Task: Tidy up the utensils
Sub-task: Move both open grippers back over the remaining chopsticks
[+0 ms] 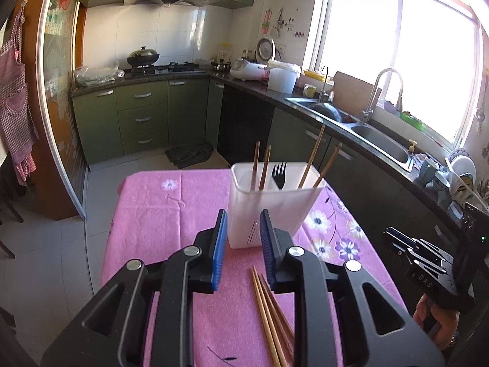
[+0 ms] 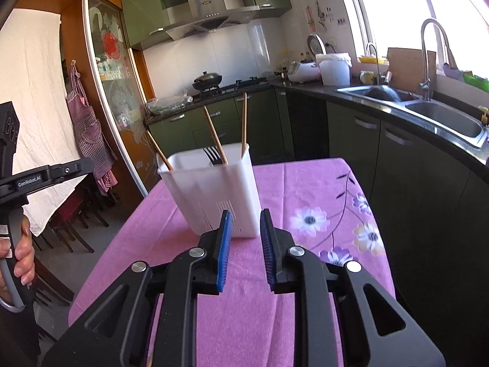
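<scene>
Left wrist view has both grippers, left gripper (image 1: 243,244) and right gripper (image 2: 244,244), parted and empty, so grabbing the loose chopsticks (image 1: 270,315) carelessly could tip that white utensil holder (image 1: 269,211).

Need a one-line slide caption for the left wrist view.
Left gripper open and empty above loose chopsticks on the pink tablecloth, facing a white holder with chopsticks and a black fork.

The table (image 1: 146,214) is covered by a pink cloth with a flower print (image 2: 308,220) along its right side. A white plastic utensil holder (image 1: 269,211) stands upright on the cloth at the far middle. Loose wooden chopsticks (image 1: 269,315) lie flat on the cloth at the near edge, bunched together, near of the holder.
</scene>
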A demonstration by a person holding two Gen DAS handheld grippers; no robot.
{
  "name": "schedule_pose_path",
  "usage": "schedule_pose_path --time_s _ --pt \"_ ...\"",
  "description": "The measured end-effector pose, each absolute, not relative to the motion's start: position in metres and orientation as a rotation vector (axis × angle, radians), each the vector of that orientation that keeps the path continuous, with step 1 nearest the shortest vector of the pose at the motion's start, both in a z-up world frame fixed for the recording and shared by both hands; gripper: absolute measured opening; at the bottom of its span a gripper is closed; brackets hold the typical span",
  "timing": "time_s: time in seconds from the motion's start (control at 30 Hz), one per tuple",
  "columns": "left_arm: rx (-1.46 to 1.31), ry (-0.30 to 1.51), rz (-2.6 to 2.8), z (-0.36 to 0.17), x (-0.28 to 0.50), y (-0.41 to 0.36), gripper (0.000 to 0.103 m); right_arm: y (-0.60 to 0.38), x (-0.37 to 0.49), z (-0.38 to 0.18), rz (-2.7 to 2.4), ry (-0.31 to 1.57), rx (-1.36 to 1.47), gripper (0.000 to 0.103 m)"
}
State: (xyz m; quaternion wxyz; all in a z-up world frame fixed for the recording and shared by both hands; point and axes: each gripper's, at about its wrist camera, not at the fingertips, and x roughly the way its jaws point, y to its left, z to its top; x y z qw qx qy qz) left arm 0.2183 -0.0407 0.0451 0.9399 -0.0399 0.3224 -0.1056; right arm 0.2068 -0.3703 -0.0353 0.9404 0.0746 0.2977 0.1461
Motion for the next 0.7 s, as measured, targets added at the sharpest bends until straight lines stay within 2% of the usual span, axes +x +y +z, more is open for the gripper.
schedule_pose_path --time_s 0.33,0.53,0.7 --pt "-0.081 0.978 -0.235 -0.065 0.214 -0.066 0.021 -0.356 0.202 -0.1 0.309 0.75 0.141 0.02" --pt "-0.044 1.099 -0.224 -0.105 0.233 -0.089 0.021 -0.357 0.201 -0.109 0.313 0.775 0.149 0.02" --pt "-0.037 1.13 -0.207 -0.119 0.241 -0.093 0.021 -0.364 0.205 -0.109 0.308 0.779 0.167 0.02"
